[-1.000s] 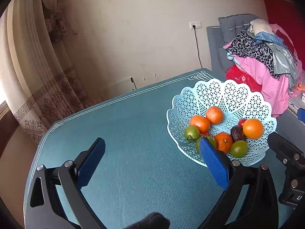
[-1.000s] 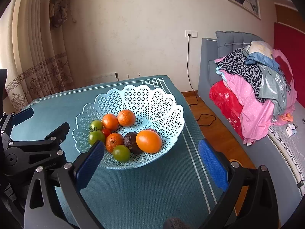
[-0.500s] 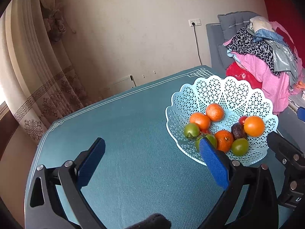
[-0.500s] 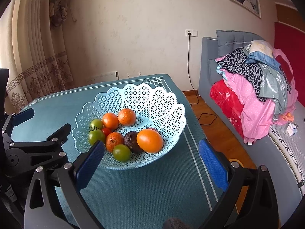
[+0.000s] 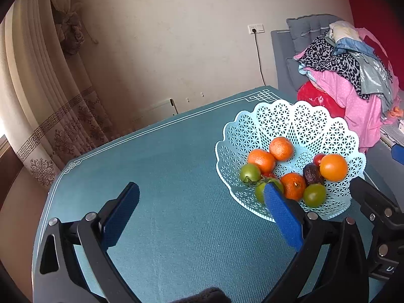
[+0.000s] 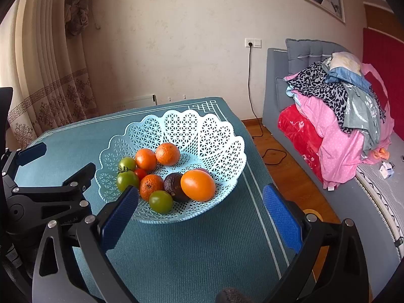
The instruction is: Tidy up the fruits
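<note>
The left gripper, its two blue-padded black fingers spread wide and holding nothing, is hovering over the teal woven table covering, and over the last second it is barely shifting: the pale blue lattice plastic basket with a scalloped rim is sitting almost where it sat in this view a second ago, only drifting slightly. The right gripper is likewise spread and empty, hanging just in front of the basket's near rim, with the same small drift. All the fruit is resting inside the basket: a large smooth orange at the front right, a dark wrinkled avocado-like fruit touching it, three rough-skinned mandarins grouped toward the middle, three green tomatoes along the near and left side, and a small red tomato wedged among them. Since no fruit is moving and neither claw is closing, the sorting step is probably either finished or not yet begun; the views cannot settle which. For room, the broad bare stretch of table to the basket's left is open for the left gripper, while the basket is sitting close to the table's right edge, beyond which the wooden floor and a grey sofa piled with pink and patterned clothes are lying, so the right gripper is having less table under it.
</note>
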Available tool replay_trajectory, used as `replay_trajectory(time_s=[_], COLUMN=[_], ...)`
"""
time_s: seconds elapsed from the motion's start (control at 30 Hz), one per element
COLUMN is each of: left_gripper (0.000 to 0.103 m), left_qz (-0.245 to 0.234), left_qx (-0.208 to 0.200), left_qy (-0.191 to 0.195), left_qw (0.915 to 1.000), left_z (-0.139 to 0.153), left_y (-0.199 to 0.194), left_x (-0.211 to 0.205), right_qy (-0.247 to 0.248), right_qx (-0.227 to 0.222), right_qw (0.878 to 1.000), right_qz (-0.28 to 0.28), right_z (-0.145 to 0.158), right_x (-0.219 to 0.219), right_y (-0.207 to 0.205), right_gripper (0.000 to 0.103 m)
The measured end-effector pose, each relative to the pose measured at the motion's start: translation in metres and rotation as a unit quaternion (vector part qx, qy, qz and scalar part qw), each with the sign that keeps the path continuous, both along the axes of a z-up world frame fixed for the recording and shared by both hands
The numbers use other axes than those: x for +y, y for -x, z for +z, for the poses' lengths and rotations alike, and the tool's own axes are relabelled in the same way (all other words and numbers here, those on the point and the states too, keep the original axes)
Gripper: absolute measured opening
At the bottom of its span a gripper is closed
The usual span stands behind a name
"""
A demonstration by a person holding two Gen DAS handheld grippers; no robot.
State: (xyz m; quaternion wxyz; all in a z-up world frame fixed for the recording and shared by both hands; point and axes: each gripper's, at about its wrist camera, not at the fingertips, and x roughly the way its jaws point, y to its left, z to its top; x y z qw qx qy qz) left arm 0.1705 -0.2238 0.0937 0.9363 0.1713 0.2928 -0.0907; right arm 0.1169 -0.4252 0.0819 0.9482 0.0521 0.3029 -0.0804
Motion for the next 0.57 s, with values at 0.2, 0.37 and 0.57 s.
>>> replay_trajectory(time_s=[0.2, 0.37, 0.57], left_gripper=[0.1, 0.1, 0.1], left_qz=[0.001, 0.002, 0.02], left_qx=[0.007, 0.009, 0.027], left_qy=[-0.002, 0.001, 0.01], left_qw=[1.0, 1.0, 0.9994], left_z=[-0.002, -0.001, -0.004], left_y=[-0.001, 0.002, 0.002], left_x=[0.002, 0.004, 0.021], right_qy=[-0.002, -0.002, -0.003], right_qx=[0.001, 0.002, 0.01], right_qw=[1.0, 1.0, 1.0], right_qz=[-0.002, 0.0, 0.008], right_z=[-0.001, -0.002, -0.006], right_x=[0.0, 0.002, 0.01], right_y=[0.0, 0.001, 0.006], right_gripper=[0.098, 0.098, 0.098])
